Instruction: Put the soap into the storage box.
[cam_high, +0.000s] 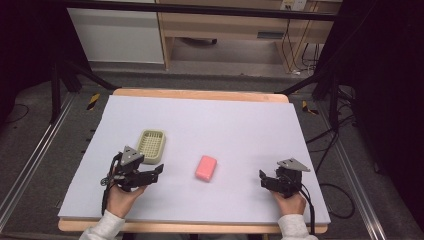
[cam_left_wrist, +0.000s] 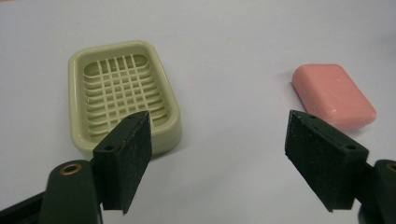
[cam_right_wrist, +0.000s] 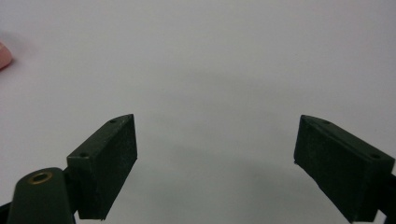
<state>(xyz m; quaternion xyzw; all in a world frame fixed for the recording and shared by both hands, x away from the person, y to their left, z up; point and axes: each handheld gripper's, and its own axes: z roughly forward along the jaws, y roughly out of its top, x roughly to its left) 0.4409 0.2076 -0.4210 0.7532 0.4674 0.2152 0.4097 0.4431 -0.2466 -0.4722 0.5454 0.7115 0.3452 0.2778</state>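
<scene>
A pale green soap dish (cam_high: 151, 146) with a slotted grid floor lies on the white table sheet (cam_high: 230, 120), left of centre. To its right rests a pink bar of soap (cam_high: 206, 168). My left gripper (cam_high: 159, 171) sits just below the dish, open, with nothing between its jaws. In the left gripper view (cam_left_wrist: 219, 135) the dish (cam_left_wrist: 122, 95) lies ahead on the left and the soap (cam_left_wrist: 334, 95) ahead on the right. My right gripper (cam_high: 263, 178) is open over bare sheet at the right; its own view (cam_right_wrist: 217, 140) catches a sliver of soap (cam_right_wrist: 3, 57) at the left edge.
The sheet covers a wooden table whose edge (cam_high: 200, 94) shows at the far side. Black frame legs (cam_high: 65, 75) and cables (cam_high: 330, 145) stand on the floor around it. A wooden shelf unit (cam_high: 225, 30) stands beyond.
</scene>
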